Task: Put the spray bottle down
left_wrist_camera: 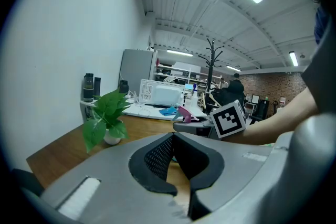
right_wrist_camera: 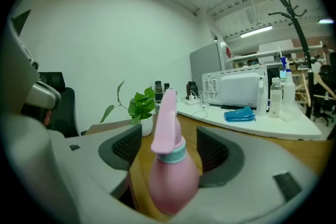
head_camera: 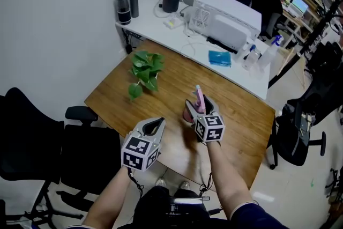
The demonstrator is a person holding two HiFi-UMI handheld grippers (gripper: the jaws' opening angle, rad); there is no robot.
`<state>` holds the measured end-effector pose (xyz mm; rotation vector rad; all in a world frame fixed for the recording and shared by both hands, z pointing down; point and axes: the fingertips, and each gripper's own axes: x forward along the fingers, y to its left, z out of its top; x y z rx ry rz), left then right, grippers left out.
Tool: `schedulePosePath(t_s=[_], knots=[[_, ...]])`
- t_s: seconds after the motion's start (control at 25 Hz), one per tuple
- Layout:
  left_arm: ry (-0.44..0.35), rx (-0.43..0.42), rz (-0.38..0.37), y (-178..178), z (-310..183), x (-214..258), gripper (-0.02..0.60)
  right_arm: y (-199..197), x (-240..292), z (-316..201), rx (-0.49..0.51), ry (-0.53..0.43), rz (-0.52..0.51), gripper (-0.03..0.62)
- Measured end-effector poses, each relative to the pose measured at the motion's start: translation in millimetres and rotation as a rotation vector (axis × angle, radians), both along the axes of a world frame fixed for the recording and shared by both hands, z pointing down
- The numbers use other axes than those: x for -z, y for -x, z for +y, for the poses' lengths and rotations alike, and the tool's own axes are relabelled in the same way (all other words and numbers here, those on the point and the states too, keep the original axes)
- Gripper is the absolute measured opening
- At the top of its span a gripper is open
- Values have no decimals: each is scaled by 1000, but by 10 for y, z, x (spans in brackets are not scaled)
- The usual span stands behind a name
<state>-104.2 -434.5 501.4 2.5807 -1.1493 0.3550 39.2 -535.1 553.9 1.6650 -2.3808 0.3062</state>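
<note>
The left gripper (head_camera: 157,124) hangs empty, jaws together, nearer the person than the plant (head_camera: 144,68). Right of the plant, the pink bottle (head_camera: 199,98) stands upright on the table (head_camera: 241,115), between the jaws of the right gripper (head_camera: 199,111), which are spread wide with neither pad pressing it. It looks like light, stiff plastic, smooth and rounded, so probably slippery, and the tall head may make it tippy. The 1 sound hold is low on the body, below the collar
</note>
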Motion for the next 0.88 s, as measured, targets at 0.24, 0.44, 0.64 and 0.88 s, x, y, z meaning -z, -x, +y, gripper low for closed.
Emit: schedulePosePath(t_s=[0.24,0.44,0.64,0.88], knots=[[0,-8,15,-23,83,13,9,-140,109,712,43,22,-65,342],[-32,-38,40,-175,203,183,9,-204,687,1316,47,-92,-76,149],[-54,-71,61,-452,456,320,9,-198,1060,1633,37,-161,-49,26],[-96,-83,50,-605,656,484,9,-91,1341,1827,104,-174,-105,11]])
